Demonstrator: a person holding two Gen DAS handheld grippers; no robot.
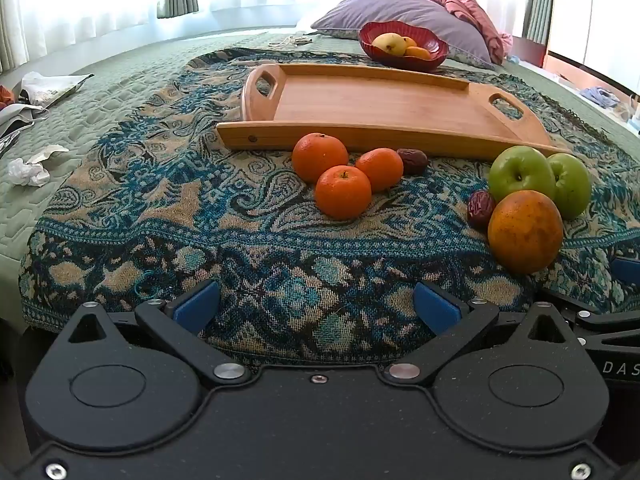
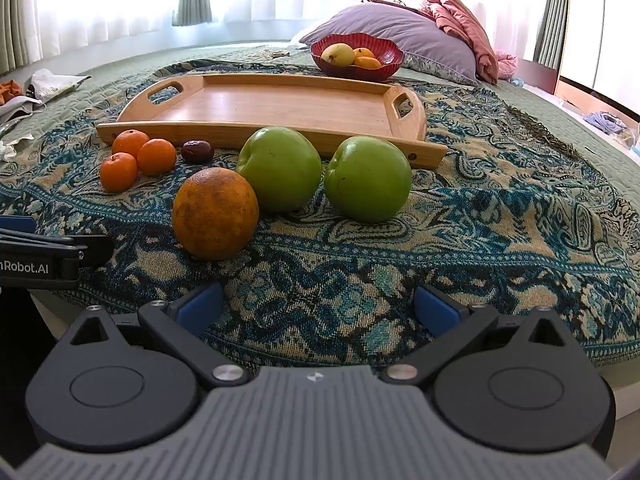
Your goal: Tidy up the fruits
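Observation:
On a patterned blue cloth lie three small mandarins (image 1: pixel 343 192) (image 2: pixel 138 159), a big dull orange (image 1: pixel 525 231) (image 2: pixel 215 213), two green apples (image 1: pixel 521 174) (image 2: pixel 367 178) and two dark dates (image 1: pixel 413 161) (image 2: pixel 197 151). Behind them sits a bare wooden tray (image 1: pixel 400 109) (image 2: pixel 280 106). Further back a red bowl (image 1: pixel 403 46) (image 2: pixel 357 56) holds yellow fruit. My left gripper (image 1: pixel 318 307) is open near the cloth's front edge, short of the mandarins. My right gripper (image 2: pixel 319 306) is open too, in front of the apples, nothing between its fingers.
The cloth covers a green quilted bed (image 1: pixel 120 64). Pillows (image 1: pixel 400 10) and pink bedding lie behind the bowl. Crumpled paper and bags (image 1: pixel 30 172) sit at the left. The left gripper's side (image 2: pixel 40 252) shows at the left edge of the right wrist view.

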